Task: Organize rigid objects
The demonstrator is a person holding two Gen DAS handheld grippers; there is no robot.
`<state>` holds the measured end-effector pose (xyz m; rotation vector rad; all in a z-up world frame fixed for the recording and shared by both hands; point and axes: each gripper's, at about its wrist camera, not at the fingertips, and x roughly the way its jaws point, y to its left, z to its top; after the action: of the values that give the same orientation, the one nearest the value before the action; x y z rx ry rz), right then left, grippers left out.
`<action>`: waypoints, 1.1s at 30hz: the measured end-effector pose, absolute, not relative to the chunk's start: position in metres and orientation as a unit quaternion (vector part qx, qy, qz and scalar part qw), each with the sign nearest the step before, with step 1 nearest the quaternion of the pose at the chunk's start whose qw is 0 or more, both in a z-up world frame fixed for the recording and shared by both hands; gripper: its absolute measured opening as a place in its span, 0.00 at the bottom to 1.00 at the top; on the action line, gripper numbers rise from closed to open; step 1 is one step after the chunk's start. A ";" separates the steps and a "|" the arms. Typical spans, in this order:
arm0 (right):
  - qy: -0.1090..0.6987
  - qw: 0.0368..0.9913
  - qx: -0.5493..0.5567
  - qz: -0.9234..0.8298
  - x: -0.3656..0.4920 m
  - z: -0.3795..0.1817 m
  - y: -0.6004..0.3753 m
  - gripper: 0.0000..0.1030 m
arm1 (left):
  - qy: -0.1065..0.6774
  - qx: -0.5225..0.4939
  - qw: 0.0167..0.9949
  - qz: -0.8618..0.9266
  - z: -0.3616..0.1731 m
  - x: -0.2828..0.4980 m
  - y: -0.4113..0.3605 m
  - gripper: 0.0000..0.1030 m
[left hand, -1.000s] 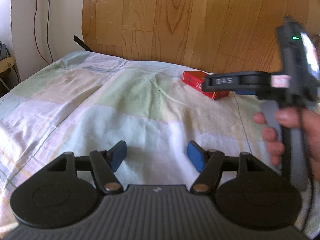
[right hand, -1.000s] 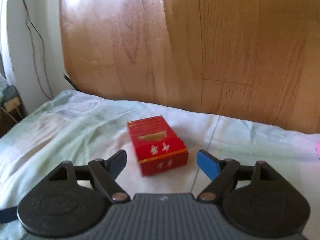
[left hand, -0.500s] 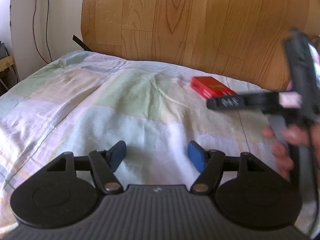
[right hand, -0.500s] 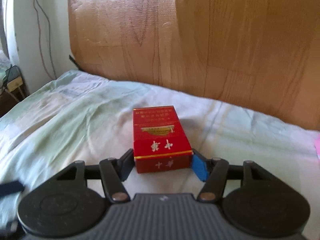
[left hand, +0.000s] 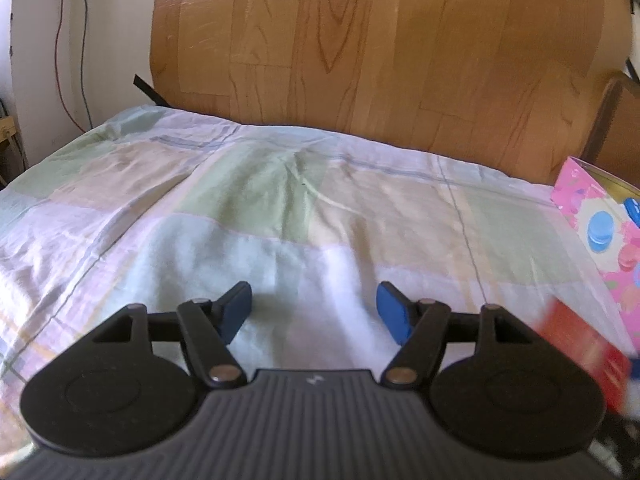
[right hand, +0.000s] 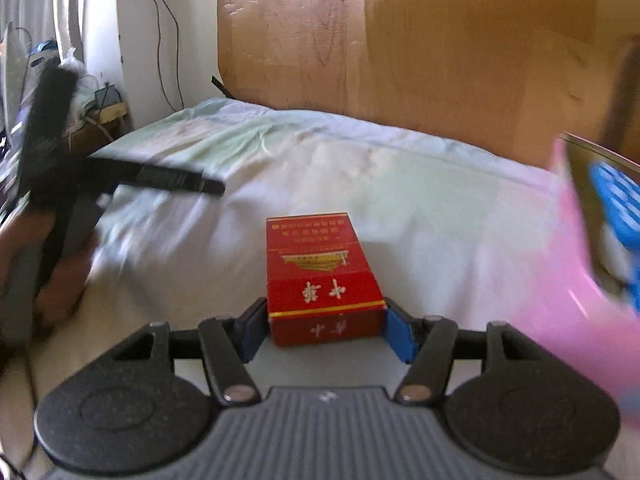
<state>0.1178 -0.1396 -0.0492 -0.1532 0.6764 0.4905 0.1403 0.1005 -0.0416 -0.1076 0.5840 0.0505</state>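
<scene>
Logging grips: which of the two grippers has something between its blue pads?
The right gripper: its pads clamp the red cardboard pack. The left gripper is open, empty.

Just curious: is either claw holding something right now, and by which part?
The right claw grips the red box by the two sides of its near end. The left claw is open and holds nothing.

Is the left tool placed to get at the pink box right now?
Probably yes. The left tool is open and holds nothing, and the pink box stands off to its right on the bedsheet. The red pack in the right tool crosses between them.
</scene>
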 end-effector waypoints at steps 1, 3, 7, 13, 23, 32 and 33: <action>0.330 0.912 -0.071 0.235 0.106 -0.049 -0.151 0.58 | 0.286 -0.052 0.957 0.019 -0.041 0.139 0.100 0.69; 0.324 0.917 -0.070 0.223 0.084 -0.045 -0.173 0.58 | 0.280 -0.047 0.959 0.005 -0.040 0.136 0.097 0.69; 0.312 0.927 -0.101 0.183 0.046 -0.042 -0.205 0.58 | 0.269 -0.012 0.963 -0.028 -0.038 0.127 0.079 0.69; 0.297 0.941 -0.073 0.147 0.018 -0.047 -0.237 0.70 | 0.272 -0.031 0.950 -0.148 -0.024 0.095 0.036 0.69; 0.277 0.948 -0.021 0.155 0.004 -0.052 -0.253 0.69 | 0.301 -0.007 0.899 -0.318 -0.016 0.069 -0.051 0.69; 0.269 0.948 -0.014 0.172 0.012 -0.055 -0.246 0.56 | 0.329 0.014 0.874 -0.357 -0.026 0.069 -0.078 0.60; 0.253 0.952 -0.013 0.173 0.010 -0.051 -0.249 0.56 | 0.323 0.009 0.876 -0.358 -0.018 0.070 -0.077 0.59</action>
<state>0.0098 -0.2486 -0.0505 -0.0271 0.5150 0.3513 0.0703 -0.0768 -0.0181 0.0192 0.6748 -0.7478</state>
